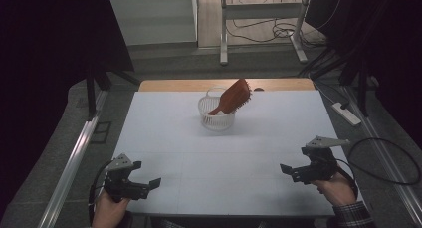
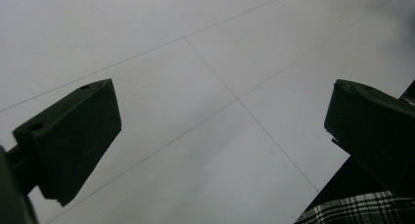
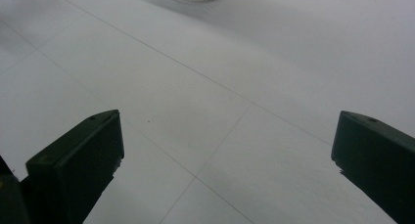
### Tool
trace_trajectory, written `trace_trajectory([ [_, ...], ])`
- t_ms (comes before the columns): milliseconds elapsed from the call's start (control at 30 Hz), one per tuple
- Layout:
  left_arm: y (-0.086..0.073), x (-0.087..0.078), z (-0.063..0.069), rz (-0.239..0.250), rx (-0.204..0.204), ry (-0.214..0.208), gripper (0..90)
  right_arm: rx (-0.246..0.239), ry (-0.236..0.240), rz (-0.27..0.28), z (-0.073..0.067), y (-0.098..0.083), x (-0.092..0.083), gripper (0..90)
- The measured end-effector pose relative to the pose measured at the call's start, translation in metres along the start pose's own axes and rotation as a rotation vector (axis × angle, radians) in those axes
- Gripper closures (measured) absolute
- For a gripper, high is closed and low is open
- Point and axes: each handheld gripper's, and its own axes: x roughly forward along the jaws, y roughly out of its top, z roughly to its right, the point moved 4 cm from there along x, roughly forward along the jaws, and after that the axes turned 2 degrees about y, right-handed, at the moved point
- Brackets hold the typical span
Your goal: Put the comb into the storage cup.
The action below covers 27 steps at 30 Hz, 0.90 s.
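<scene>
We hold both grippers, left (image 1: 149, 184) and right (image 1: 288, 171), at frame bottom, jaws spread, empty. Hairbrush (image 1: 234, 97) leans in basket (image 1: 216, 114) upper centre, so likely done.

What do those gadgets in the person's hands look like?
Both are black hand-held tongs, left and right, each with two wedge-shaped jaws, a grey three-cornered plate on top and a trailing black cable. A plaid sleeve covers the right wrist.

The tongs (image 2: 222, 145) stand wide apart over the white table (image 2: 195, 62), holding nothing.
</scene>
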Motion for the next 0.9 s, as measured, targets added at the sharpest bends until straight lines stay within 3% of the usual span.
trace_trajectory([
  [900,0.0,0.0,0.0,-0.001,0.001,0.001,0.1,0.057,-0.062,0.008,0.017,-0.022,-0.021,0.0],
])
